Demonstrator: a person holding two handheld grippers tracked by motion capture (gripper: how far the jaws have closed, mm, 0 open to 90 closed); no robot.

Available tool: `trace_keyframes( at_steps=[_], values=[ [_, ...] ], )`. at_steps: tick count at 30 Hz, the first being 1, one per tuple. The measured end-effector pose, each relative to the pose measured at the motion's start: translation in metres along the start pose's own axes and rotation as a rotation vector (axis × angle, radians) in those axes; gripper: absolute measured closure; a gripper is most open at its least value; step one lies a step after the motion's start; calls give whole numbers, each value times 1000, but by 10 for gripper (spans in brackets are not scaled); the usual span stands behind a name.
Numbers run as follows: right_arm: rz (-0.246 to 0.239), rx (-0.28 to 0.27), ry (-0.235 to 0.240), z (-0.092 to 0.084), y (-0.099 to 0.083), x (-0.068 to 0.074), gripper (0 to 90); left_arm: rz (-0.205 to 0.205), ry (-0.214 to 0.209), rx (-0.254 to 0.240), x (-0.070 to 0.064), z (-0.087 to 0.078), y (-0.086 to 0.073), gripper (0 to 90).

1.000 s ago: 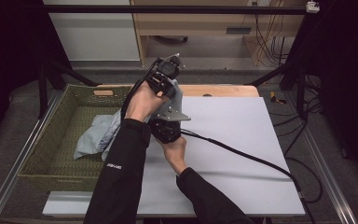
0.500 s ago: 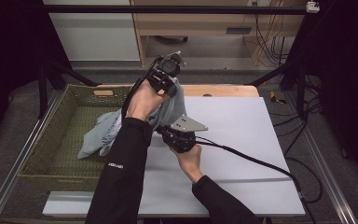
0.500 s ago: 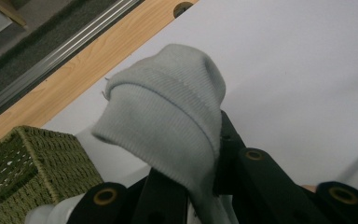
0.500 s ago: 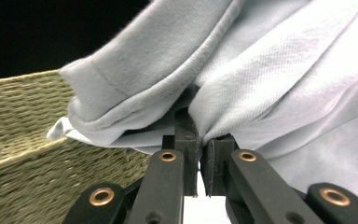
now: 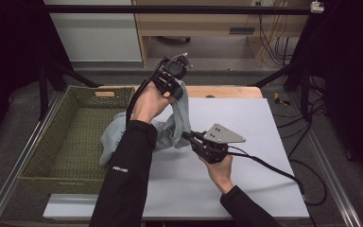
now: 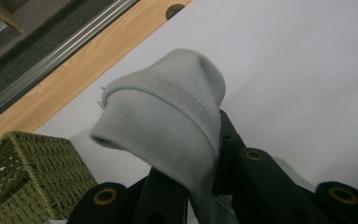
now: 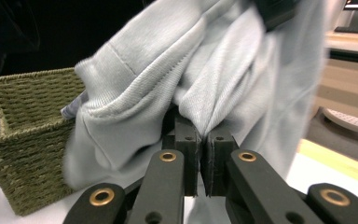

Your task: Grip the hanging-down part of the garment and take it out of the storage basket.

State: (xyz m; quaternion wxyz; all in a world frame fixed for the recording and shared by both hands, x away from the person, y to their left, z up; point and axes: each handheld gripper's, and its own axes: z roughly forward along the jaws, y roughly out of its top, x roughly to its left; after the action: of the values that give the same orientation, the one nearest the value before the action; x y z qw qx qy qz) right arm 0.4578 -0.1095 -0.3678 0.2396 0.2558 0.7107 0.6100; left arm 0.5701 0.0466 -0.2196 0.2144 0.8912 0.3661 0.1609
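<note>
Fingers [image 7: 216, 154] of your right gripper [image 5: 192, 138] pinch the grey garment [image 5: 177, 124]; left gripper [image 5: 172, 82] clamps its cuff higher. You've dragged it off the basket [image 5: 71, 142] onto the table [image 5: 246, 123], so lift-out's nearly done.

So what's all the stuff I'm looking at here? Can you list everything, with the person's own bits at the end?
garment: one, pale grey-blue knit, lifted between the two grippers, its lower part trailing over the basket's right edge
basket: one, green woven, on the left of the table
table sheet: one, white, covering most of the table
table edge: one, light wood, showing along the far side
cable: one, black, trailing from the right gripper across the sheet
left gripper: one, black, raised high, shut on a ribbed edge of the garment
right gripper: one, black with a grey plate, low over the sheet, shut on a fold of the garment
sleeves: two, black, coming in from the bottom
</note>
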Motion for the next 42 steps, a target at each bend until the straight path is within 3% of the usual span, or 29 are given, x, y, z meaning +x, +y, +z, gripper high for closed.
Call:
trace_keyframes(
  at_steps=[1,7,24,28,32,35,36,40,42],
  values=[
    [1,-8,-6,-4,2,-2,869,-14,-2,-15,-1,0,0,843],
    [5,-32,-36,-27,10,-15,869,-12,-24,-21,-3,0,-2,843],
    [20,-56,-156,-56,22,-46,869,1,-60,-61,-14,-5,0,844],
    [24,-62,-163,-57,23,-47,867,9,-54,-58,-15,-5,2,844],
    [0,-23,-122,-51,13,-43,852,11,-35,-62,-19,-4,2,844],
    [12,-17,-91,-49,3,-41,750,9,-25,-61,-20,-3,3,844],
    [29,-21,-87,-49,1,-40,675,9,-22,-62,-20,-3,3,844],
    [6,-51,-98,-57,-2,-38,401,10,-28,-66,-20,0,3,844],
    [21,-64,-112,-61,0,-38,238,13,-28,-66,-20,0,3,843]
  ],
)
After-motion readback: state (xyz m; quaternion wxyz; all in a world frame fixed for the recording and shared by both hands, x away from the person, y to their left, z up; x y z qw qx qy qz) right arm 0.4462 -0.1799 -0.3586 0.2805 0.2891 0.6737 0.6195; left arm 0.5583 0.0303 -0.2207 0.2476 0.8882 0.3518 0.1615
